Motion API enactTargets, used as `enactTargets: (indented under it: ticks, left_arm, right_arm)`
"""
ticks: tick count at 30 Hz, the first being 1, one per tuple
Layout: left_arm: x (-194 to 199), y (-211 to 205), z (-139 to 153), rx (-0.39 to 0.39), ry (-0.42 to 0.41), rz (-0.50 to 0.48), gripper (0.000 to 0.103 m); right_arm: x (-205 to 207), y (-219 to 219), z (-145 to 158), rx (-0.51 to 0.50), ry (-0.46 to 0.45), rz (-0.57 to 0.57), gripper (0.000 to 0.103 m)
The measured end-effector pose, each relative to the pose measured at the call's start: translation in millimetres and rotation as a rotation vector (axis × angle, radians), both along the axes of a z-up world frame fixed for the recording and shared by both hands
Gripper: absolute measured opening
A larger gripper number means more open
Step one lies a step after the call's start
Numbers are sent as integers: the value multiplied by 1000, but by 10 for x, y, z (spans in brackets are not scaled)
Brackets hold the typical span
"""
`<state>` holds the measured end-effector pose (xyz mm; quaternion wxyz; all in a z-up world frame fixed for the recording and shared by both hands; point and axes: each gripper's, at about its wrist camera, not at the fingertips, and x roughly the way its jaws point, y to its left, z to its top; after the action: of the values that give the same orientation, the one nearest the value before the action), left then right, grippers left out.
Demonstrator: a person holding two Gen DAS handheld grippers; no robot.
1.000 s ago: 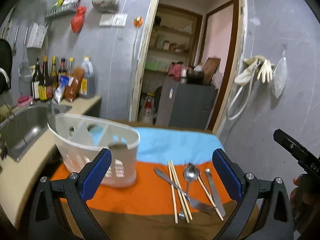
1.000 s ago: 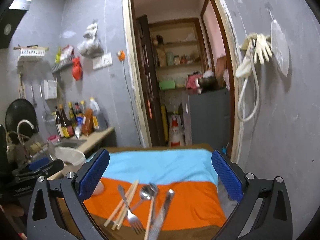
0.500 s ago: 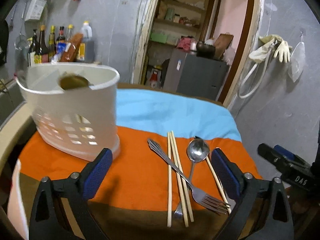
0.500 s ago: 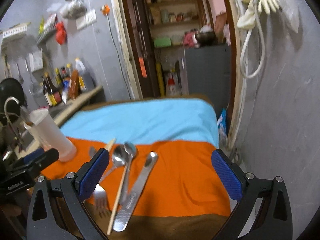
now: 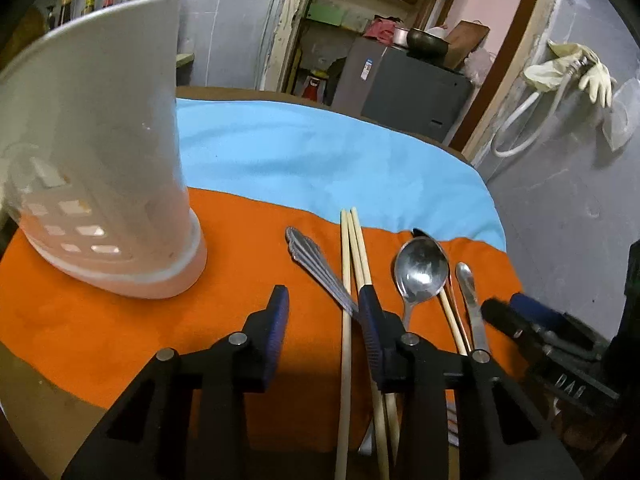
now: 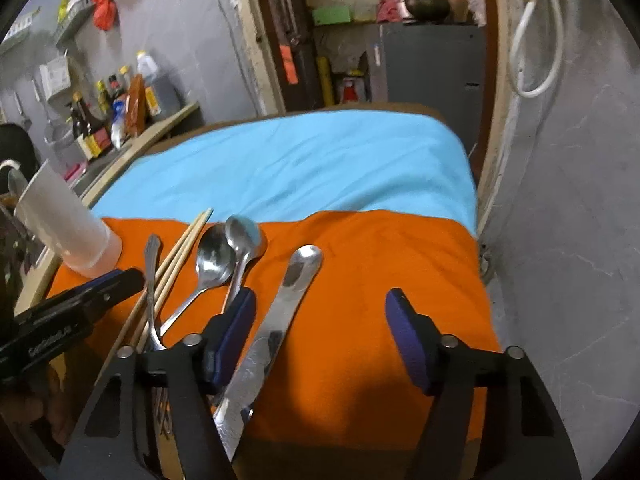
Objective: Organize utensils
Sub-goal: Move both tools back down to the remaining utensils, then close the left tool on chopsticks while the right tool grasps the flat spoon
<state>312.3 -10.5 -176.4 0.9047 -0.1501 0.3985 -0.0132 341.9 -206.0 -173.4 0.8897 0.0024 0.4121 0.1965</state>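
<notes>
Both grippers hang low over the cutlery on the orange cloth, jaws apart and holding nothing. The left gripper (image 5: 323,300) is half open over a chopstick (image 5: 345,280) and the fork (image 5: 316,266). The right gripper (image 6: 320,312) is wide around the knife (image 6: 288,300). The white holder (image 5: 100,184) stands left. The pieces touch, so one grab may drag another.

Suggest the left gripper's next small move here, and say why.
Probably ease the left gripper down and close on the fork. Its jaws are open and empty, low over the orange cloth, with the fork handle and one chopstick lying between them. The white utensil holder stands just to the left. It may catch that chopstick too.
</notes>
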Motion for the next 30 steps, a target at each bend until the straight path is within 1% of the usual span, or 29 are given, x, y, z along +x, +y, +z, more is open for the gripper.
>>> enactTargets:
  ticks: [3, 6, 8, 10, 12, 13, 16, 17, 19, 20, 22, 24, 27, 30]
  left_arm:
    - [80, 41, -13, -32, 15, 8, 30]
    - [145, 74, -21, -64, 30, 12, 26]
    - [175, 108, -29, -83, 44, 18, 22]
    - [202, 148, -37, -107, 52, 20, 22]
    - [207, 164, -24, -112, 57, 21, 22]
    - [206, 168, -14, -106, 58, 21, 18]
    - [192, 166, 8, -108, 56, 16, 15]
    - [188, 169, 12, -113, 56, 11, 14]
    - [204, 158, 6, -121, 57, 5, 12]
    - [197, 160, 9, -128, 58, 2, 11]
    - [176, 163, 15, -138, 59, -4, 10]
    - [146, 166, 24, -148, 64, -9, 9]
    - [108, 131, 54, -153, 76, -22, 7]
    - [94, 133, 69, -164, 88, -28, 7]
  right_arm:
    - [29, 37, -22, -11, 17, 26, 57]
    - [56, 46, -54, -17, 38, 39, 54]
    - [78, 50, -70, -25, 51, 42, 54]
    - [90, 74, -73, -39, 54, 48, 54]
    - [98, 141, -76, -72, 52, 55, 56]
    - [91, 175, -80, -100, 47, 59, 56]
    - [70, 254, -83, -169, 34, 58, 54]
    - [64, 242, -82, -169, 37, 57, 52]
    - [37, 204, -79, -173, 35, 55, 44]
    - [17, 182, -75, -178, 31, 59, 36]
    - [-22, 129, -75, -174, 32, 70, 28]
    - [-47, 77, -75, -166, 39, 79, 23]
    - [-85, -45, -70, -136, 66, 82, 19]
    - [-89, -92, -75, -93, 74, 78, 19]
